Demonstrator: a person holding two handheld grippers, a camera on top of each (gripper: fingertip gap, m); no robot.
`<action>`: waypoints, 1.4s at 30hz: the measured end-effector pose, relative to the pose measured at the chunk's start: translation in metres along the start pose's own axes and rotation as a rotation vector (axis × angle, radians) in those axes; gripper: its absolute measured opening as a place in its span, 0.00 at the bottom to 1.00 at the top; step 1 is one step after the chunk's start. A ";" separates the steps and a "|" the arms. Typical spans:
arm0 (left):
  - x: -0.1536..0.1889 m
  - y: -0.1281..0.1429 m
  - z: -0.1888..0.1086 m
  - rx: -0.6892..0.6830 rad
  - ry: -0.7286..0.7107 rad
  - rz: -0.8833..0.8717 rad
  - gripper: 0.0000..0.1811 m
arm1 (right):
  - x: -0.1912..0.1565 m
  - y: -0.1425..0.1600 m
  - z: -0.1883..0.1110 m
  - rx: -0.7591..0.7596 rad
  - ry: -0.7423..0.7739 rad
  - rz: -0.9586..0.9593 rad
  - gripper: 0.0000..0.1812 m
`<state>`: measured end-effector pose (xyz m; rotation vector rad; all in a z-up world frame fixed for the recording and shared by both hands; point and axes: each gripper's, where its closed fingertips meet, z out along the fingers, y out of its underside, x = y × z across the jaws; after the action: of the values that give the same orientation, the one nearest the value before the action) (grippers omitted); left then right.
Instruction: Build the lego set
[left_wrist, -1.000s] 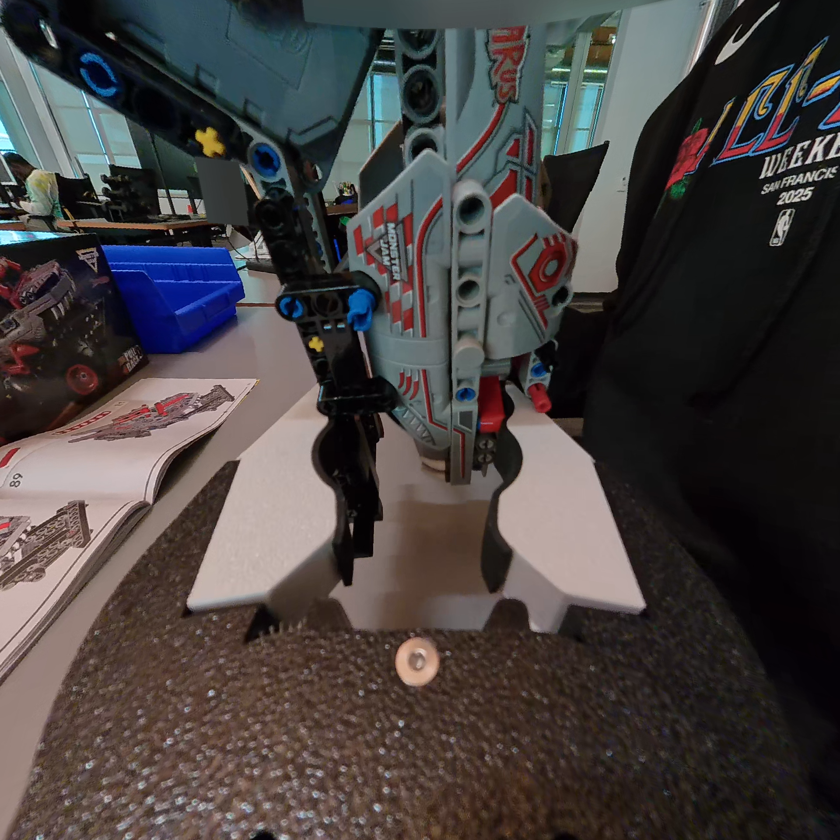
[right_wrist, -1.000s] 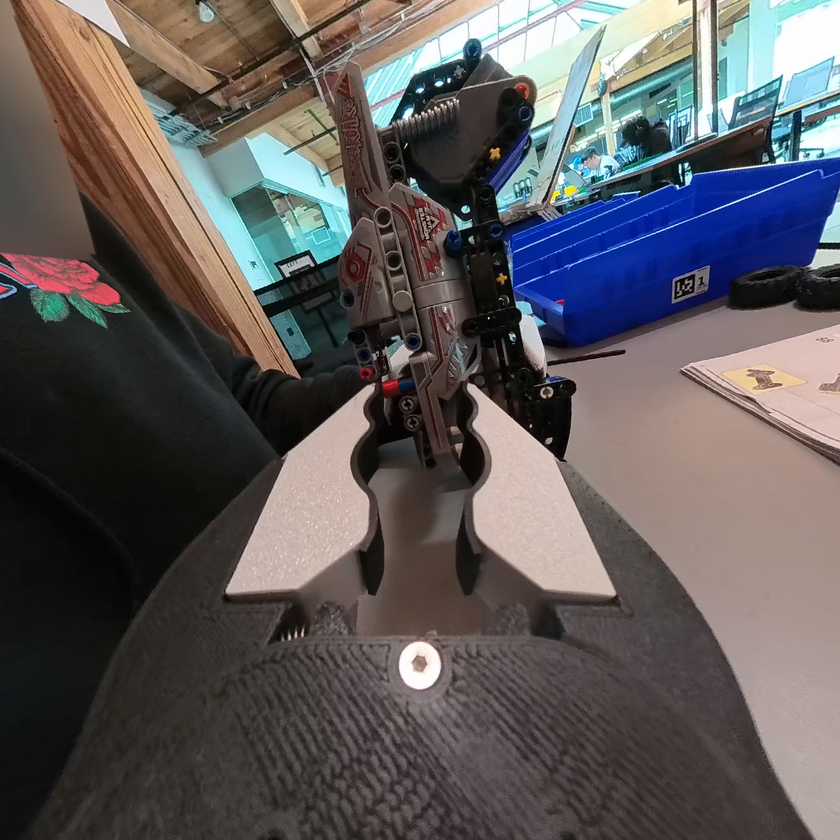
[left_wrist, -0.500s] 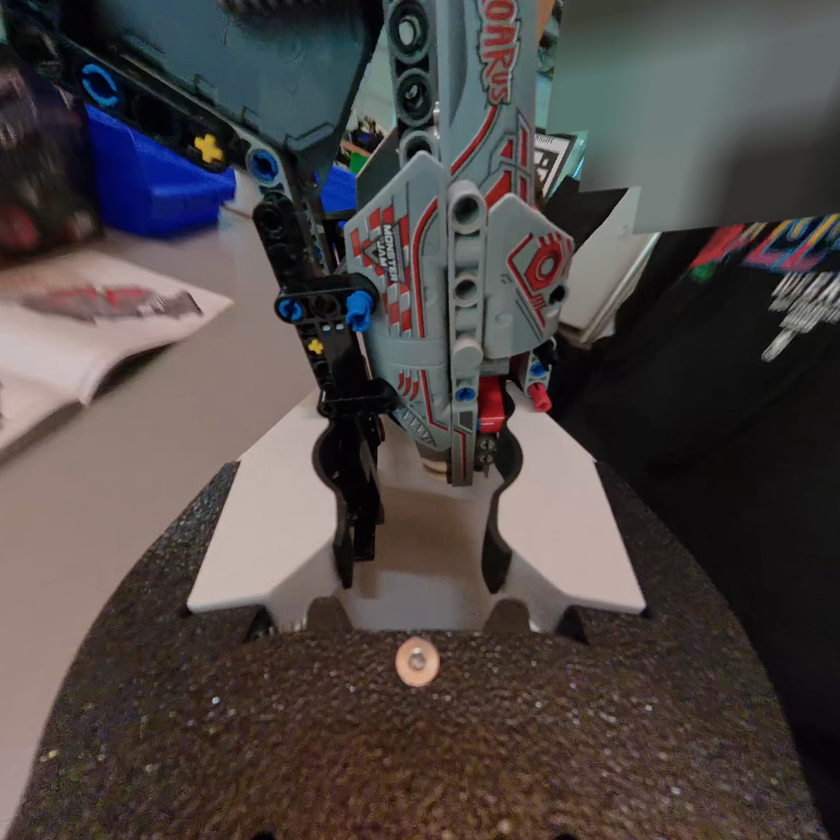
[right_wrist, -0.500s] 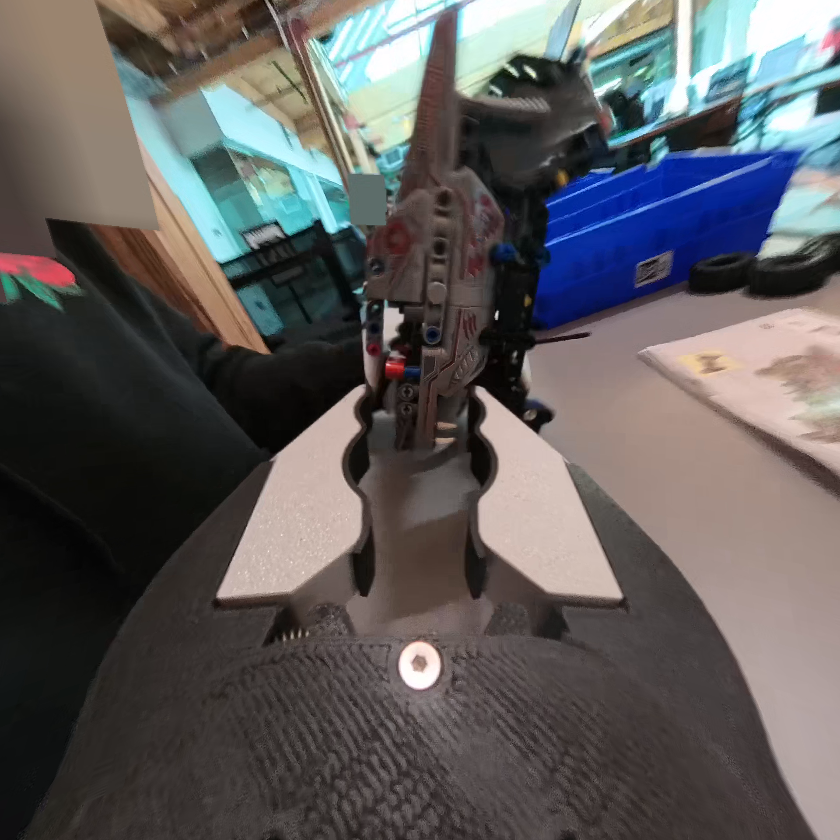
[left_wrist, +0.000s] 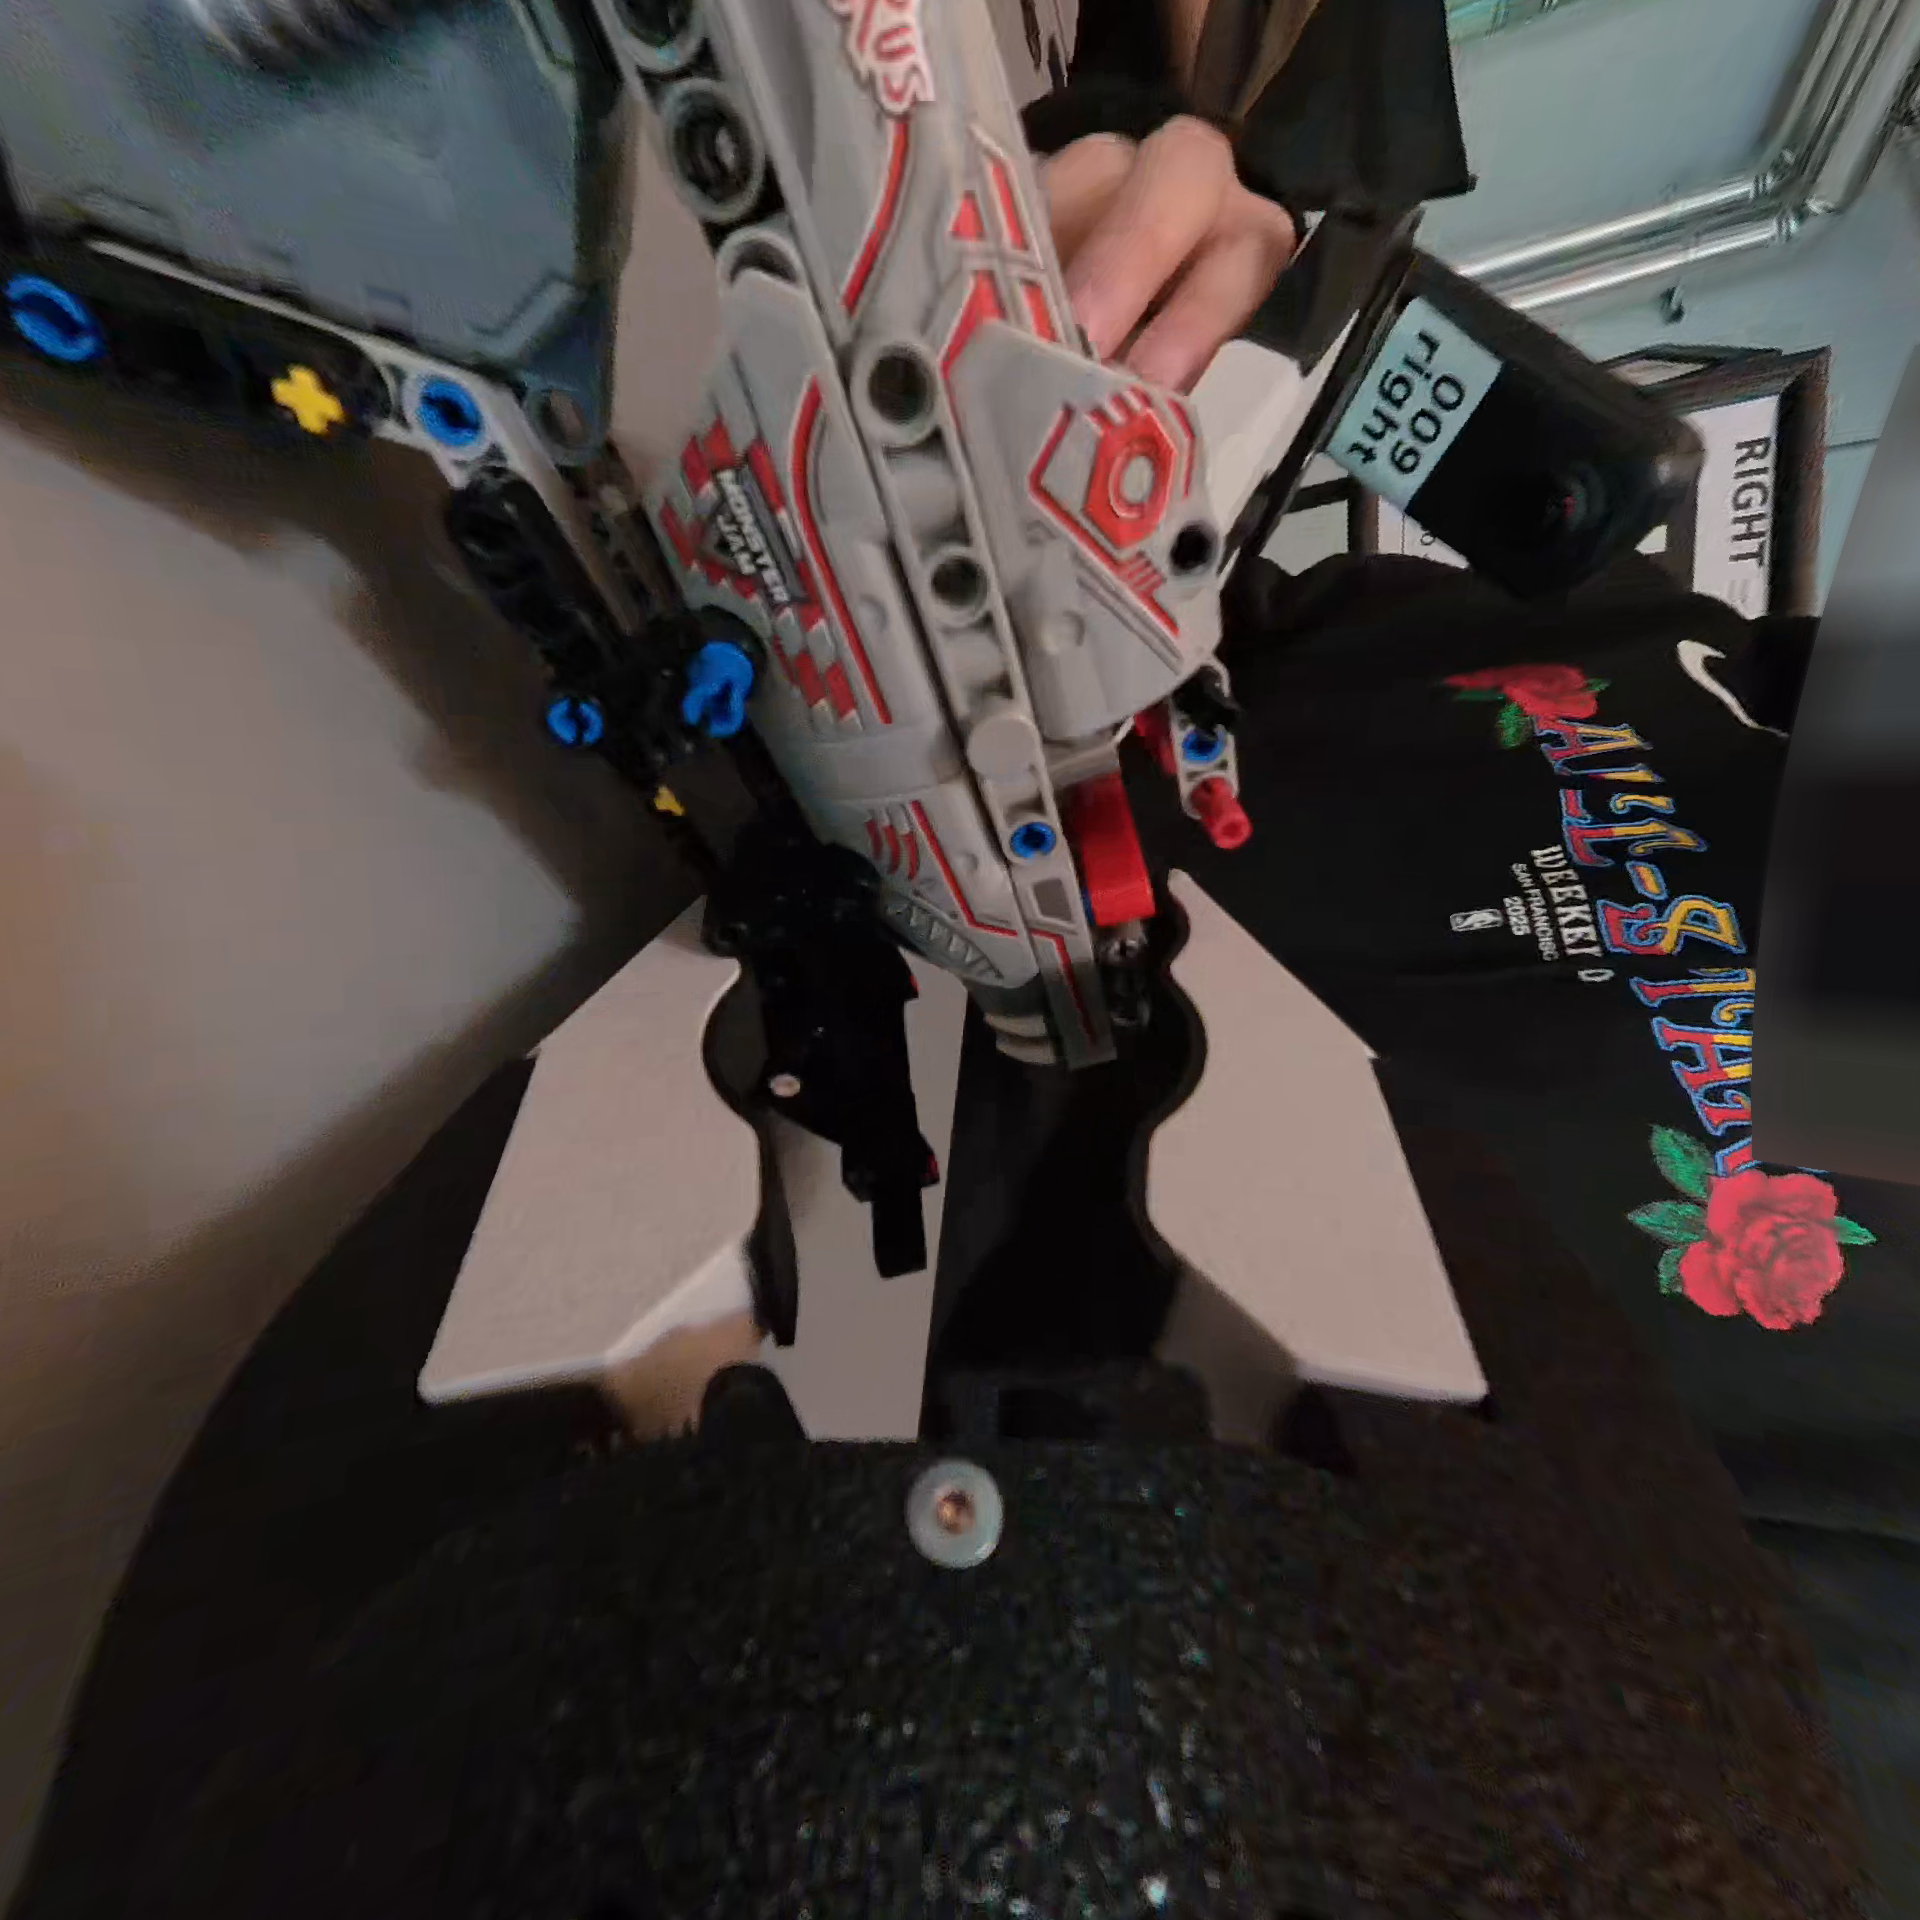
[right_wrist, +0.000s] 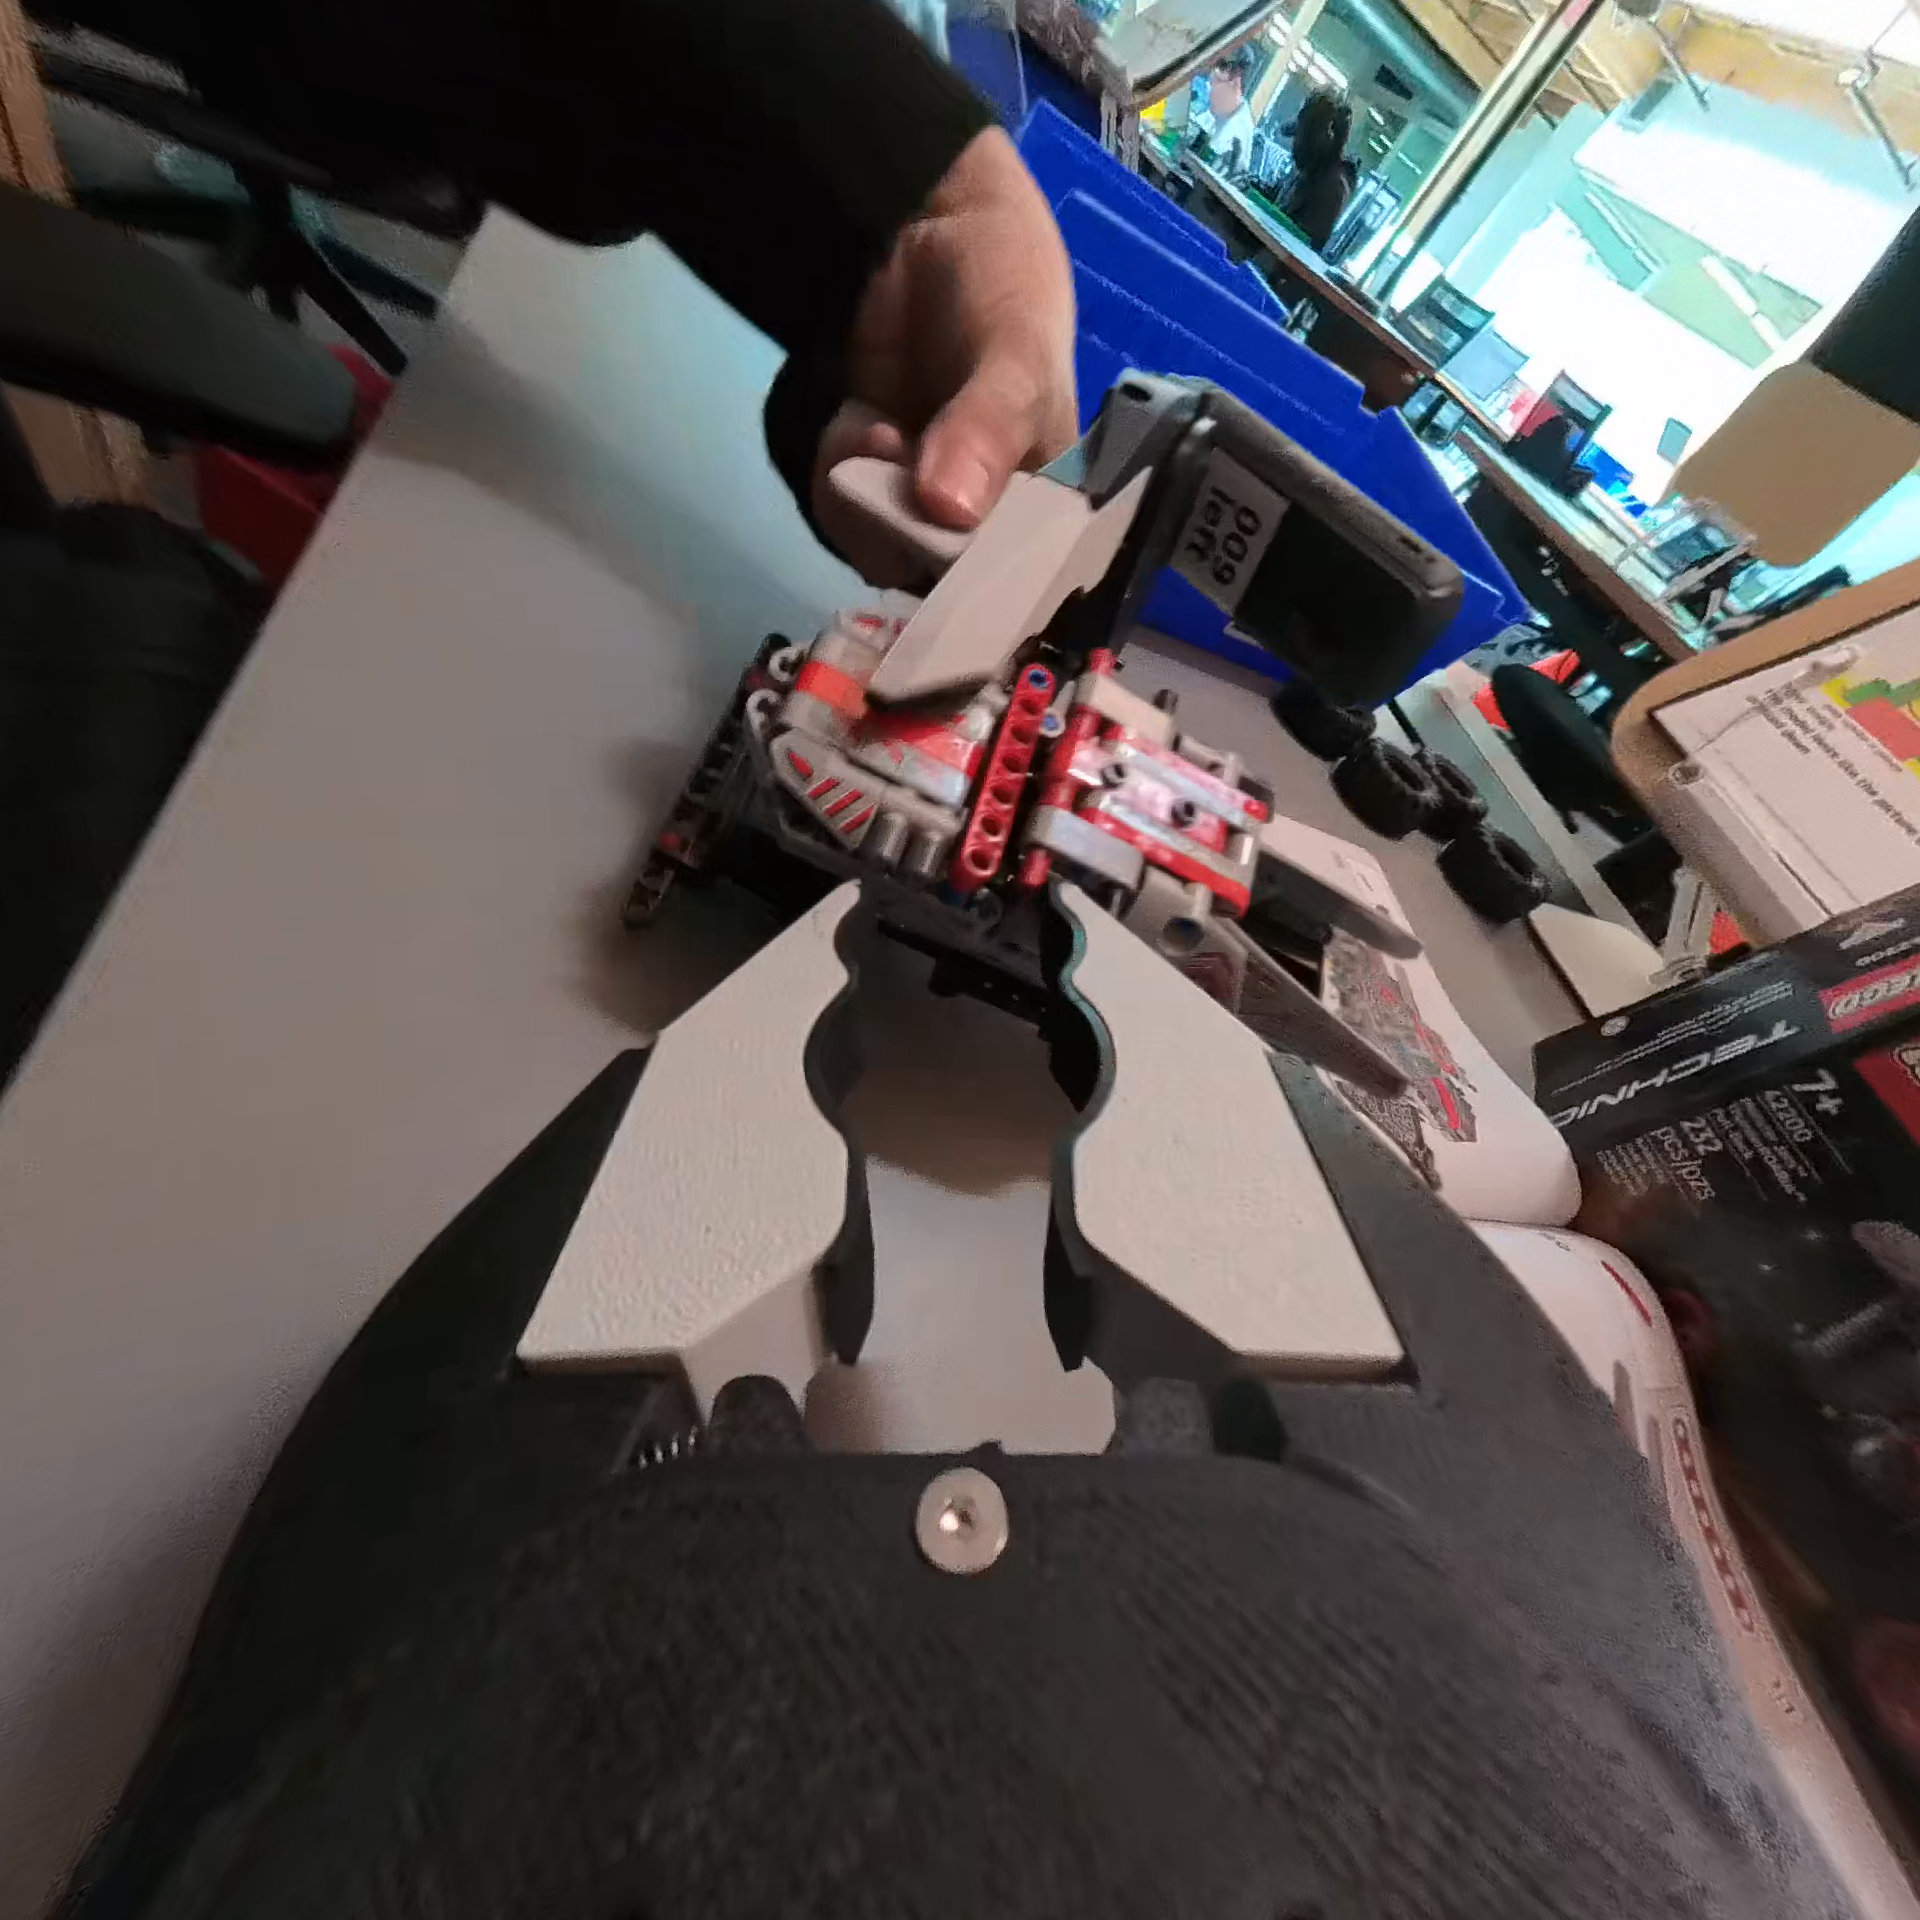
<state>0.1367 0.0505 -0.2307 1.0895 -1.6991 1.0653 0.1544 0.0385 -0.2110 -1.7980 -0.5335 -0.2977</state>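
Observation:
The lego model (left_wrist: 935, 520), a grey truck body with red stickers and black beams, fills the left wrist view. My left gripper (left_wrist: 951, 966) is shut on its lower end, with a black beam against the left finger. In the right wrist view the model (right_wrist: 1039, 790) lies sideways, low over the grey table (right_wrist: 364, 831). My right gripper (right_wrist: 961, 914) is shut on its dark near edge. The left gripper (right_wrist: 997, 582) comes in from the far side, one finger on top of the model. The right gripper (left_wrist: 1455, 436) shows behind the model.
Blue bins (right_wrist: 1195, 312) stand behind the model. Loose black tyres (right_wrist: 1434, 810) lie at the right, with the open instruction booklet (right_wrist: 1382, 997) and the black lego box (right_wrist: 1745, 1143) nearer. The person's black shirt (left_wrist: 1558, 935) is close on the right of the left wrist view. The grippers are tip to tip, or close to it.
Both grippers have swung round with the model. It has tipped from upright to lying sideways, low over the table. Both grips look unchanged.

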 end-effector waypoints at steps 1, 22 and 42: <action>-0.002 -0.001 -0.003 -0.020 -0.003 -0.006 0.39 | -0.001 0.002 0.003 0.000 0.005 -0.011 0.19; -0.004 0.003 -0.105 0.241 -0.671 0.272 0.27 | 0.062 0.009 0.056 -0.264 -0.442 -0.328 0.52; 0.004 0.021 -0.112 0.361 -1.161 0.743 0.11 | 0.041 0.011 0.076 -0.368 -0.371 -0.007 0.46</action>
<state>0.1379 0.1593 -0.1982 1.4937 -3.0882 1.3082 0.1901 0.1169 -0.2229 -2.2272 -0.7837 -0.0651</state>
